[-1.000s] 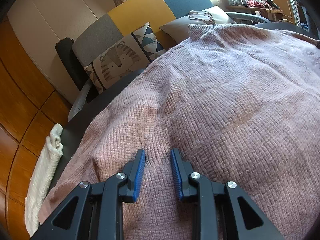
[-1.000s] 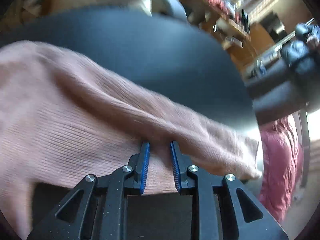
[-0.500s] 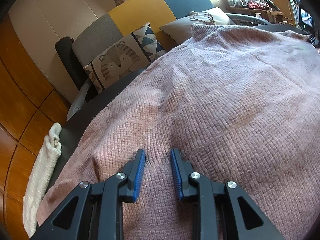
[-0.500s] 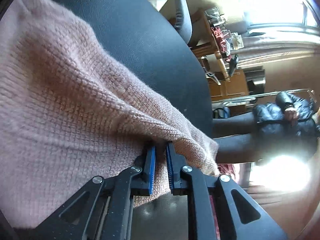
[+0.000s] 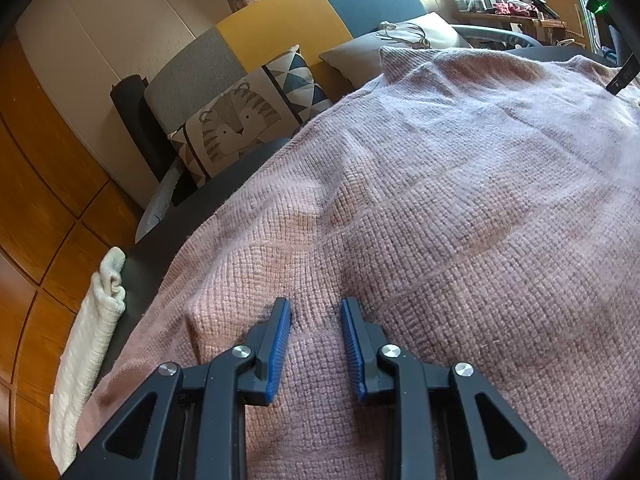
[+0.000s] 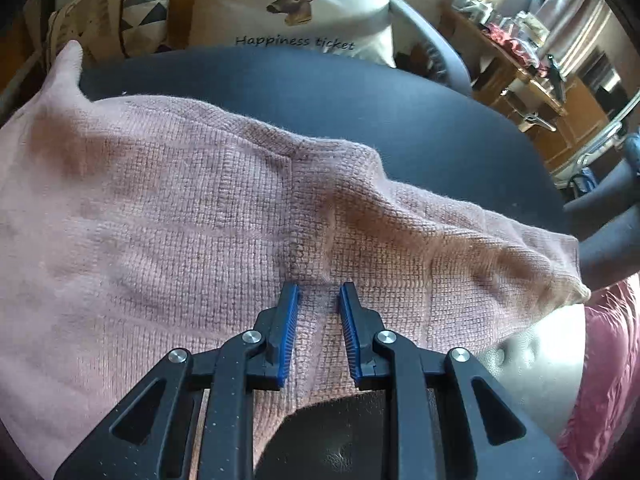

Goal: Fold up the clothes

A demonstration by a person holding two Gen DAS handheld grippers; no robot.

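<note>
A pink knitted sweater (image 5: 420, 208) lies spread over a dark round table (image 5: 160, 248). My left gripper (image 5: 316, 304) rests low over its near part, open, with flat fabric showing between the blue pads and nothing pinched. In the right wrist view the sweater (image 6: 160, 208) lies flat with a seam running toward me, and one sleeve (image 6: 500, 264) reaches the table's right edge. My right gripper (image 6: 319, 286) hovers over the seam near the sweater's front edge, open, holding nothing. A black tip of the right gripper shows in the left wrist view's far right (image 5: 622, 76).
A cream knitted cloth (image 5: 88, 344) hangs off the table's left edge. Behind the table stands a sofa with a tiger cushion (image 5: 240, 124) and a deer cushion (image 6: 296, 12). A cluttered wooden desk (image 6: 520, 60) is at the back right; red fabric (image 6: 612, 360) hangs below right.
My right gripper, shut on the sweater's edge half a second ago, has opened and let it go; the sweater now lies flat. The left gripper has barely moved.
</note>
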